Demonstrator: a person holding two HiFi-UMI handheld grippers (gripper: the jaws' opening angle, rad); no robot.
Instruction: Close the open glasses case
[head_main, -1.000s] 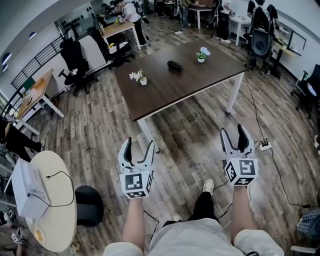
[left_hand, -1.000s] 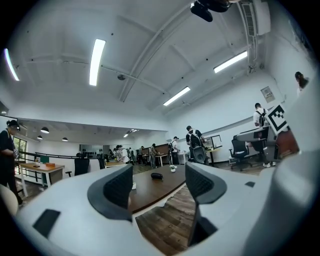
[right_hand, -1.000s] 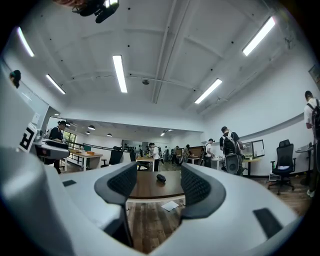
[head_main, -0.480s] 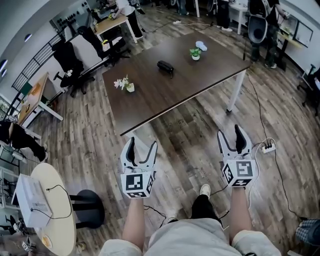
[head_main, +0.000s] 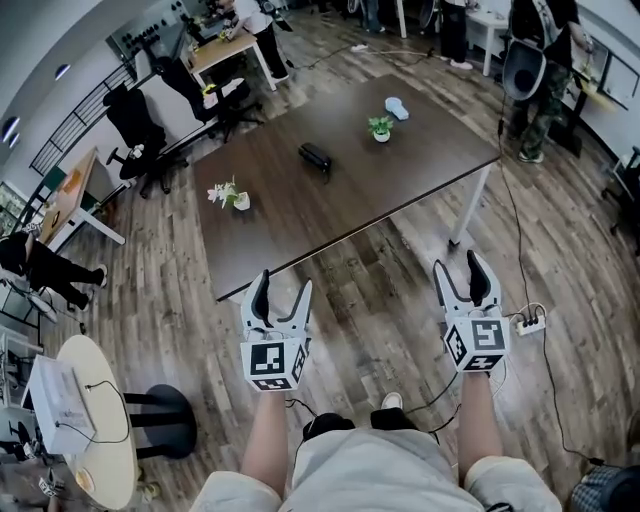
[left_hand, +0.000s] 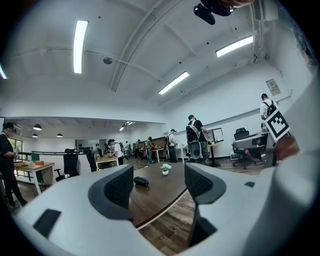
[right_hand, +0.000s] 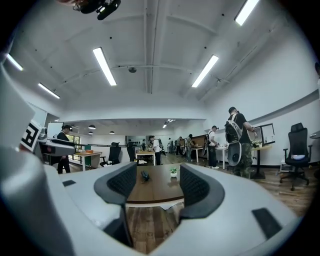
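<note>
Glasses case (head_main: 316, 157) lies toward the middle of the dark table (head_main: 420, 170), a little nearer its far edge, between the white-flower pot (head_main: 230, 196) and the small green plant (head_main: 380, 128). It is well apart from you, so I judge this the approach step: next you need to reach the table's near edge and bring a gripper over the case's lid. Your left gripper (head_main: 283, 290) and right gripper (head_main: 459, 264) are held level, side by side over the wood floor (head_main: 380, 290), pointing at the table, jaws spread wide and empty.
</note>
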